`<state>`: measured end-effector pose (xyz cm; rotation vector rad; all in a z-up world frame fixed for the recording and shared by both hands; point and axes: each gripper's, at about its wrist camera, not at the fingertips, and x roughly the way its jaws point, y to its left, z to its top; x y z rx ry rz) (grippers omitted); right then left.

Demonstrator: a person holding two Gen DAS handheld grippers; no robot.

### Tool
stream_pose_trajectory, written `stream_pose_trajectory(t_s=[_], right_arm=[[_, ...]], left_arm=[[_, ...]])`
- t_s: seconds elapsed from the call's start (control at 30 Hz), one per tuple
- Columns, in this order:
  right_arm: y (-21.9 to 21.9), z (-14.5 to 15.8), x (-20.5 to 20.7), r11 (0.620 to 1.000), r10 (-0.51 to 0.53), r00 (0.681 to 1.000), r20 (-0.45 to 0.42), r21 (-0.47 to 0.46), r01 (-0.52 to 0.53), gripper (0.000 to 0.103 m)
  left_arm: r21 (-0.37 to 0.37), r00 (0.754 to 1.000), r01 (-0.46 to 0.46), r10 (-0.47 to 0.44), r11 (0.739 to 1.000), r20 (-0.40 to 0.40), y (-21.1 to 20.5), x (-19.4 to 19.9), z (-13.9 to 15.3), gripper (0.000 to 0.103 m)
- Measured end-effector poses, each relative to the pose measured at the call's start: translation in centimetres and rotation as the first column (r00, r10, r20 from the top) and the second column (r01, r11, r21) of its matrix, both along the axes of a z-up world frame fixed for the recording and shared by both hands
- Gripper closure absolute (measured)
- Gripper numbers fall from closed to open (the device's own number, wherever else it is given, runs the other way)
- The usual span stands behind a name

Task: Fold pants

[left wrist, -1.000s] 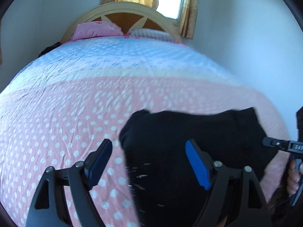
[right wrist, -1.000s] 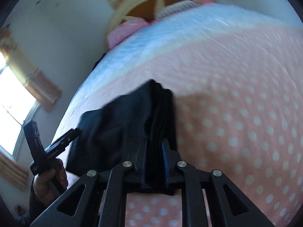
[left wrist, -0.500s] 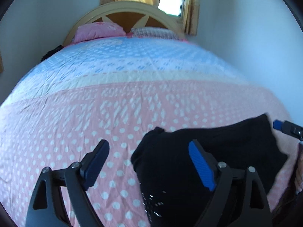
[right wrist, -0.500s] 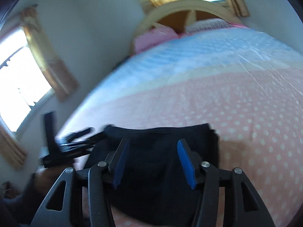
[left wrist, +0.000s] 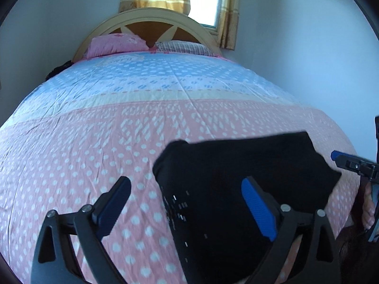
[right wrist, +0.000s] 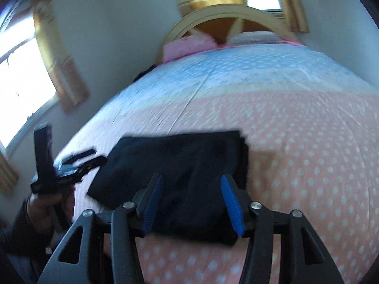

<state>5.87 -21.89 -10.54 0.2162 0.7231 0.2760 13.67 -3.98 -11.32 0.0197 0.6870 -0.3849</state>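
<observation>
Left gripper (left wrist: 186, 206) hangs low over the near edge of the bed, fingers spread wide with nothing between them. Right gripper (right wrist: 191, 204) sits level too, jaws parted and empty, blue pads (right wrist: 233, 207) facing inward. Just past both tools, the black pants (right wrist: 180, 168) lie folded into a flat rectangle on the pink dotted bedspread (left wrist: 83, 142). Farther back, two pillows (left wrist: 116, 45) rest against the curved headboard (left wrist: 151, 17).
</observation>
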Motion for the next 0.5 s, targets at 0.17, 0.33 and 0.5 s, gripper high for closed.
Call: stream_pose_trajectory(t_s=[0.17,0.33,0.5], right_arm=[[0.6,-2.8,-1.1,0.996,0.022,0.996,-0.083,-0.087,-0.029,0.067],[0.1,-3.3,-1.0,0.997,0.029,0.995,-0.094,-0.074,-0.036,0.067],[0.2,-2.5,-0.9,0.997,0.021,0.995,-0.100,-0.074,-0.028,0.066]], left_arm=[[0.084,0.999,0.025,-0.023,0.996,-0.028,-1.2,-0.5,-2.5,0.006],[0.041,0.997,0.013,-0.010,0.999,-0.074,-0.3,-0.1,-3.2,0.001],[0.010,0.996,0.014,-0.013,1.000,-0.089,0.3,-0.3,-2.7,0.001]])
